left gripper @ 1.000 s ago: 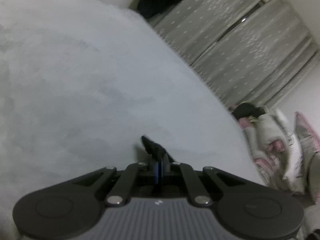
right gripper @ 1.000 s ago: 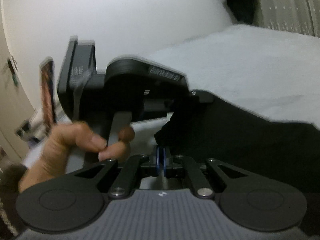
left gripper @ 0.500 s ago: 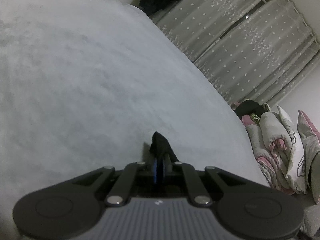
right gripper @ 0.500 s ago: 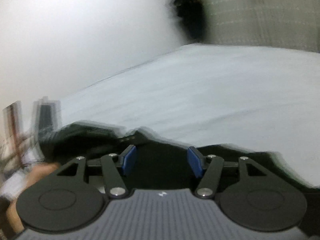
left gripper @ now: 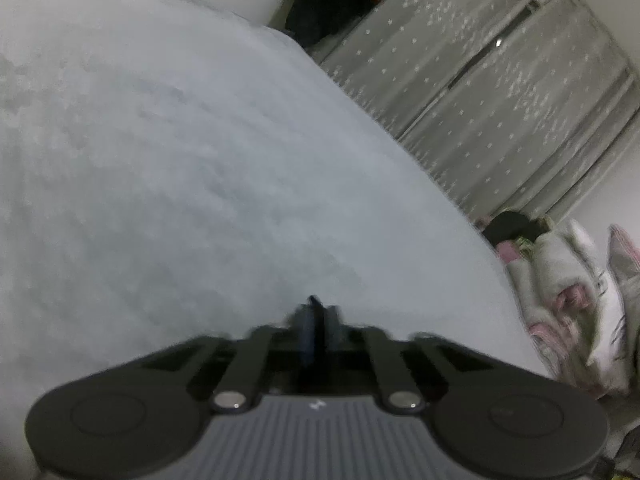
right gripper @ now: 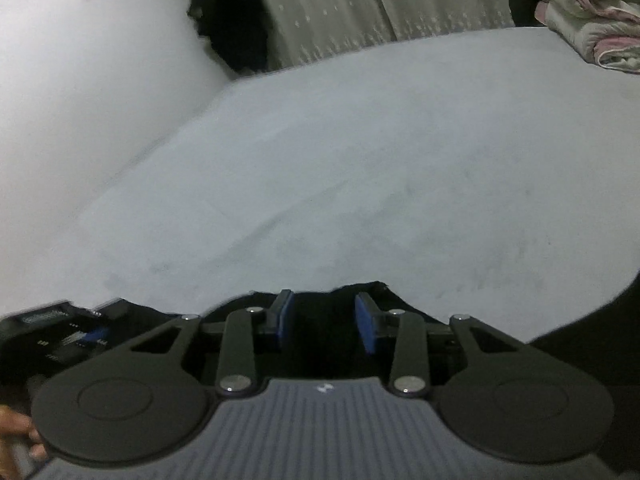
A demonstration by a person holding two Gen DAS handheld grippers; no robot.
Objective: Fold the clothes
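Matt black cloth garment on a soft, pale fabric bedsheet.

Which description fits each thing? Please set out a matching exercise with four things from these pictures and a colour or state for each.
Things:
1. left tool
2. right tool
3. bed cover
4. curtain

Descriptions:
A. plain pale grey-white
B. grey with small white dots
C. shut on black cloth
D. blue pads apart, closing over black cloth

Pairs: 1-C, 2-D, 3-A, 4-B

Dim, flat, bluish indoor light, no hard shadows or glare. Soft and grainy throughout, motion-smeared toward lower centre. Strong fisheye bending, dark vignetted corners.
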